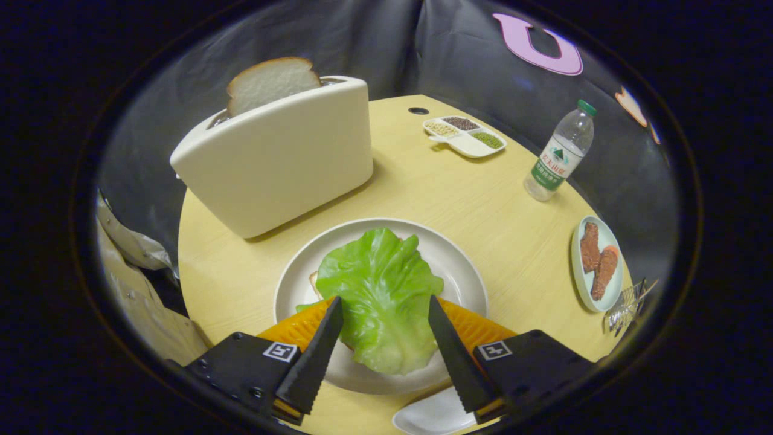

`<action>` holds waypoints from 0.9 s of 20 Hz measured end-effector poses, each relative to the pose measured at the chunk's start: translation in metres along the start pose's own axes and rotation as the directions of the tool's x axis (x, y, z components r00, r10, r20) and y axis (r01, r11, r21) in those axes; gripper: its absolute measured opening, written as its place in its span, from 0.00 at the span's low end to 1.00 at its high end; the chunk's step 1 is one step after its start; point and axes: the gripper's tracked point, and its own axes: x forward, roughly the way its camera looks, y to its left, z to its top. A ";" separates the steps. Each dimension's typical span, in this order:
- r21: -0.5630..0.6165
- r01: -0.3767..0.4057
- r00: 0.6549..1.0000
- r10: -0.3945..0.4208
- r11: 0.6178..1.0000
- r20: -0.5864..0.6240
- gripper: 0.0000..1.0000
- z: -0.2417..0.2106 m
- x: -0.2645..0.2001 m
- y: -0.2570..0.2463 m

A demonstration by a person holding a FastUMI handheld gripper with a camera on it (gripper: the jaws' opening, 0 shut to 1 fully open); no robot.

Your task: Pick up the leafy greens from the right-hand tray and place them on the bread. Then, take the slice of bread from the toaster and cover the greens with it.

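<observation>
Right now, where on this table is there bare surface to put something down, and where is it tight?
Bare table lies between the plate, the divided dish, the bottle and the meat dish. A narrower strip runs beside the toaster. Tight: the open gripper straddles the lettuce.

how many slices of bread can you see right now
2. One bread slice stands upright in the toaster. Another slice lies on the plate, mostly hidden under the lettuce leaf, between the open gripper fingers. More could be hidden underneath.
</observation>
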 end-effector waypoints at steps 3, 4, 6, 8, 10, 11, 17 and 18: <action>-0.002 0.034 0.999 -0.033 0.999 0.022 0.88 0.007 -0.010 0.003; 0.005 0.041 0.999 -0.041 0.999 0.031 0.93 0.011 -0.013 0.007; 0.023 0.044 0.998 -0.046 0.999 0.051 0.97 0.021 -0.021 0.017; 0.019 0.061 0.996 -0.063 0.998 0.071 0.97 0.032 -0.030 0.021; 0.032 0.063 0.994 -0.065 0.998 0.085 0.97 0.045 -0.039 0.030; 0.044 0.056 0.994 -0.060 0.997 0.096 0.97 0.052 -0.044 0.036; 0.075 0.055 0.984 -0.067 0.996 0.166 0.97 0.108 -0.070 0.061; 0.088 0.050 0.984 -0.065 0.995 0.169 0.97 0.116 -0.073 0.065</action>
